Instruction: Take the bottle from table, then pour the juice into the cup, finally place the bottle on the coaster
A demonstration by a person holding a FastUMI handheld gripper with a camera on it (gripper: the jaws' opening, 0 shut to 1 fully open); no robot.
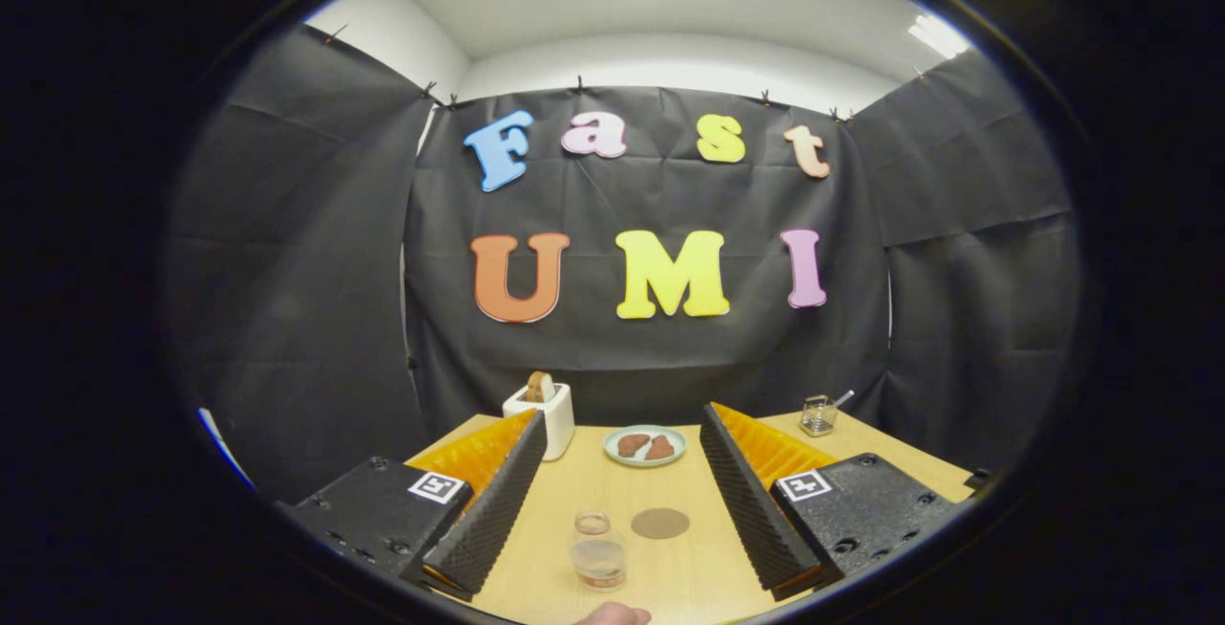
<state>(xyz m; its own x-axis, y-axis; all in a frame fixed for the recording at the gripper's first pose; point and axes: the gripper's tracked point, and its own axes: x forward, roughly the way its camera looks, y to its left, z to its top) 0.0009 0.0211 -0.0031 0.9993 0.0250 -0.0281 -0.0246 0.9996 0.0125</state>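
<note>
My gripper (620,501) is wide open, holding nothing | cup (598,551) between the fingers near the table's (565,501) front edge, coaster (660,523) just beside | I can't spot the bottle | closing now could knock the cup over

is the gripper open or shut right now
Open. The gripper has its two ribbed fingers spread wide, with bare table, the small bottle and the coaster between them, touching neither.
</note>
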